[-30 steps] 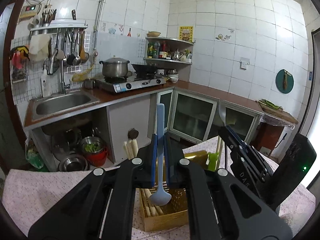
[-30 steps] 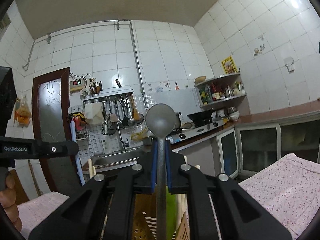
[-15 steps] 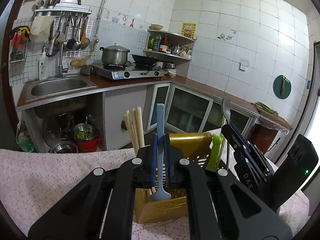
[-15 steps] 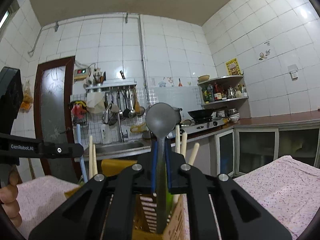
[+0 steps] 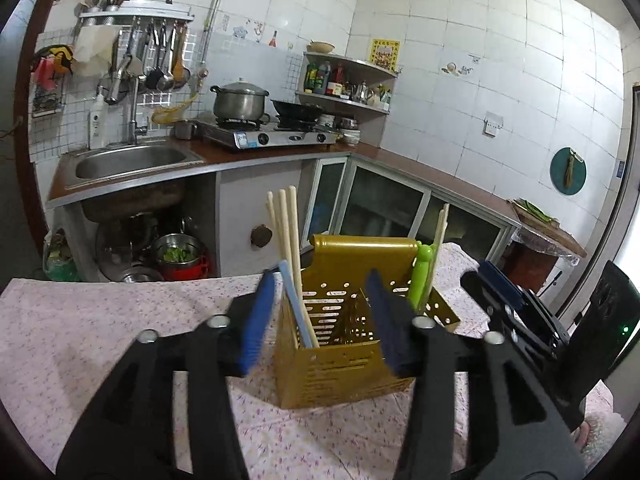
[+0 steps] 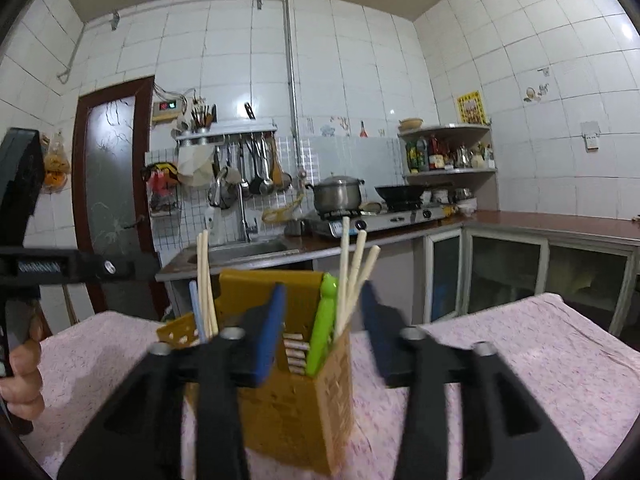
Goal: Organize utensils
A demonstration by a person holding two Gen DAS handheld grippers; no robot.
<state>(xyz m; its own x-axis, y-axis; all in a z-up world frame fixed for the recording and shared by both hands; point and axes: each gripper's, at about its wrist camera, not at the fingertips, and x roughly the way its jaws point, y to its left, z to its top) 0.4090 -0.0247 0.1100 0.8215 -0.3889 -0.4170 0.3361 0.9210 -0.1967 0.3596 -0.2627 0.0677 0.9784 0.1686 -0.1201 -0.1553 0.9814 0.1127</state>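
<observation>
A yellow slotted utensil holder (image 5: 340, 356) (image 6: 288, 396) stands on the pink floral tablecloth. It holds cream chopsticks (image 5: 286, 232) (image 6: 354, 272), a light blue utensil handle (image 5: 298, 312) (image 6: 196, 308) and a green utensil (image 5: 420, 280) (image 6: 322, 320). My left gripper (image 5: 320, 320) is open and empty just in front of the holder. My right gripper (image 6: 324, 328) is open and empty on the holder's other side; it also shows in the left wrist view (image 5: 516, 312). The grey spoon is not in view.
The table with the pink cloth (image 5: 100, 332) (image 6: 520, 344) carries the holder. Behind it are a kitchen counter with a sink (image 5: 128, 160), a gas stove with a pot (image 5: 240, 104) and glass cabinet doors (image 6: 508, 276). A hand (image 6: 20, 376) holds the left gripper.
Both grippers have opened. The blue utensil left my left gripper and now stands in the holder. The grey spoon left my right gripper. Both grippers sit lower, close to the holder.
</observation>
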